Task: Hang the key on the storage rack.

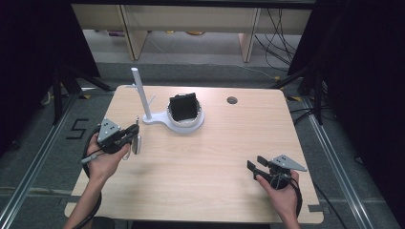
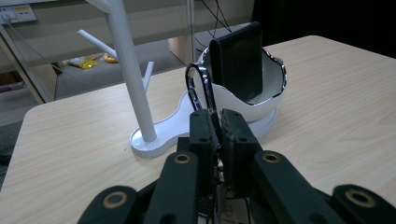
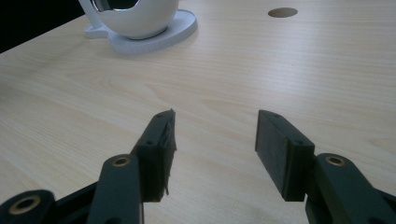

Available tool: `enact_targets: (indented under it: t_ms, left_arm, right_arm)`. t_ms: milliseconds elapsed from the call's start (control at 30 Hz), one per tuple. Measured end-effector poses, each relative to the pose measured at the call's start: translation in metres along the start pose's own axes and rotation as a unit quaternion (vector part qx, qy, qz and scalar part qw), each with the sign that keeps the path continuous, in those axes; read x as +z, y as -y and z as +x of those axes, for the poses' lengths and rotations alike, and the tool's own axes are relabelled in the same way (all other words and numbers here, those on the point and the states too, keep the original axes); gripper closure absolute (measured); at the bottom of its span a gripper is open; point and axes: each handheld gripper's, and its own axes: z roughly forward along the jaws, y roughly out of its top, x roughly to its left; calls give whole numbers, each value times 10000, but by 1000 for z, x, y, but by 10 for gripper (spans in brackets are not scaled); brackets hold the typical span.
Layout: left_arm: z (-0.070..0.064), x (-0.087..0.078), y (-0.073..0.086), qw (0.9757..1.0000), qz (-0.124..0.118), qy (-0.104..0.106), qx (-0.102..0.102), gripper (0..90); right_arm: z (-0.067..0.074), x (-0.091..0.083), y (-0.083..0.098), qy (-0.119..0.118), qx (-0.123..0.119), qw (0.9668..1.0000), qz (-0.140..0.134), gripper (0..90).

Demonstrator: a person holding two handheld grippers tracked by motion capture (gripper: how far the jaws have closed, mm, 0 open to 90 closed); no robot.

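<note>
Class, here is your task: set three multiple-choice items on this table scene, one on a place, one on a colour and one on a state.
1. Where is the wallet?
A in the bowl
B on the floor
C on a shelf
2. What colour is the post?
A red
B white
C green
3. The right gripper is:
A shut on a cup
B shut, empty
C open

Answers:
1 A, the wallet stands inside the bowl.
2 B, the post is plain white.
3 C, bare table shows between its jaws.
</note>
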Motion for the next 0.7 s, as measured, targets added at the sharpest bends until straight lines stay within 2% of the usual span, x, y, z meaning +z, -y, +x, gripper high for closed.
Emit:
enact_targets:
  t_ms: [100, 167, 200, 233, 267, 400, 433, 467, 700]
  left_arm:
    - [4, 3, 0, 10000, -55, -67, -39, 833]
    - [5, 4, -1, 9998, -78, -101, -128, 833]
    - [6, 4, -2, 9998, -94, -131, -140, 833]
    - [7, 4, -2, 9997, -117, -154, -144, 833]
    - [9, 4, -3, 9997, -138, -165, -148, 833]
    - [13, 3, -7, 9993, -210, -250, -167, 833]
    - [15, 3, -8, 9993, -228, -261, -146, 833]
    - [15, 3, -9, 9992, -231, -289, -154, 833]
    - [21, 0, -14, 9987, -303, -372, -149, 833]
  right_arm:
    - [2, 0, 0, 81, 67, 9999, 16, 487]
    - [2, -1, 1, 28, 111, 9999, 11, 486]
    - [-1, 0, 0, 14, -62, 10000, -27, 486]
    - [-1, 0, 1, 85, -58, 9999, -24, 486]
    - [2, -1, 1, 90, 98, 9999, 26, 486]
    - [2, 0, 1, 24, 84, 10000, -1, 485]
    - [3, -2, 0, 53, 144, 9998, 103, 484]
    - [-1, -1, 0, 78, -96, 9999, 14, 485]
    - [0, -1, 0, 67, -75, 9999, 18, 483]
